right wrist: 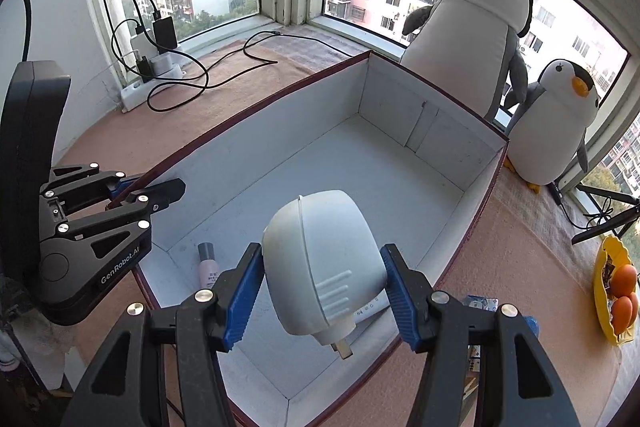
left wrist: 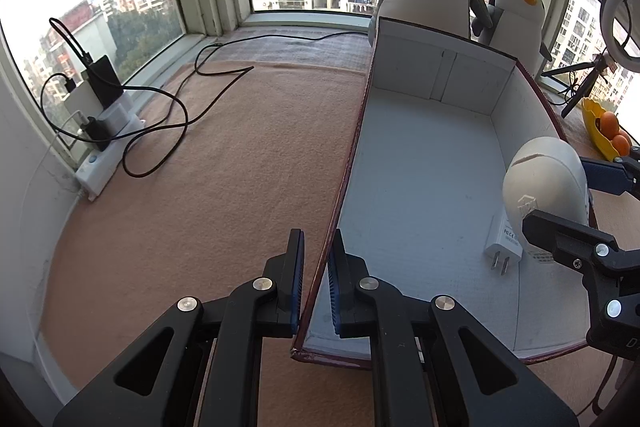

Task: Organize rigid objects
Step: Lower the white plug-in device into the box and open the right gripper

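Both grippers are busy: with the left gripper [left wrist: 316,279] clamped on the box [right wrist: 256,131] wall's near left corner, the right gripper [right wrist: 322,291], pinching the white plug-in device [right wrist: 324,263] above the box's near end, should lower it gently beside the white charger [left wrist: 505,241] before letting go.

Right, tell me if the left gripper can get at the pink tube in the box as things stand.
Probably not: the left gripper is clamped on the box wall, so it would have to let go before reaching the pink tube.
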Tool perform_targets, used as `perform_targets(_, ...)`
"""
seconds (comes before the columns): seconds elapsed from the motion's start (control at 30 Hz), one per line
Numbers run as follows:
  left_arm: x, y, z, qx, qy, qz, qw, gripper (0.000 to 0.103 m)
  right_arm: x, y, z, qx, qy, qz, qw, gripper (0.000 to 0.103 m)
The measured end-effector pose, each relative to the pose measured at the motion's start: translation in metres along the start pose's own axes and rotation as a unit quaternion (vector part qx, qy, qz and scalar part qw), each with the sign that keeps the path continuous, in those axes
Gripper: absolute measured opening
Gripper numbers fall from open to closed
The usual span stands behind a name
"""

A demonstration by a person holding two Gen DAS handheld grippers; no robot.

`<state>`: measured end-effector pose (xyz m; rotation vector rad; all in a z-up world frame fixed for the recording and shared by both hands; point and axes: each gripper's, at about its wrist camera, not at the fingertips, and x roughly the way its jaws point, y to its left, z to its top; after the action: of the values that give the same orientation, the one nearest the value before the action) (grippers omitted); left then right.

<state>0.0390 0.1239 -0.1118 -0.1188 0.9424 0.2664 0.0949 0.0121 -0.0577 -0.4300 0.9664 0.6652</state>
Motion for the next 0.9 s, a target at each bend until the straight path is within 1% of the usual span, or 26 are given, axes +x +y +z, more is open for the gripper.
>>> perform_targets(0.13, 0.000, 0.000, 0.000, 0.001, 0.000, 0.001, 1.0000, 0.010, -0.006, 0.002, 0.001, -0.002, -0.015, 0.007, 1.000, 0.055)
perform_targets(0.2, 0.000, 0.000, 0.000, -0.001, 0.001, 0.000, 1.0000, 0.010, -0.008, 0.002, 0.002, -0.001, -0.019, 0.007, 1.000, 0.062)
perform_targets(0.23, 0.000, 0.000, 0.000, -0.001, 0.001, 0.000, 1.0000, 0.010, -0.009, 0.001, 0.003, 0.001, -0.021, 0.008, 1.000, 0.069)
perform_targets(0.27, 0.000, 0.000, 0.000, 0.000, 0.001, 0.000, 1.0000, 0.010, -0.011, 0.001, 0.002, 0.003, -0.024, 0.011, 1.000, 0.072)
perform_targets(0.67, 0.001, 0.000, -0.001, 0.001, 0.002, 0.002, 1.0000, 0.010, -0.016, -0.007, -0.004, 0.017, -0.024, 0.012, 0.999, 0.073)
perform_targets(0.9, 0.001, 0.000, -0.001, 0.002, 0.002, 0.002, 1.0000, 0.010, -0.028, -0.022, -0.013, 0.039, -0.034, 0.012, 0.999, 0.073)
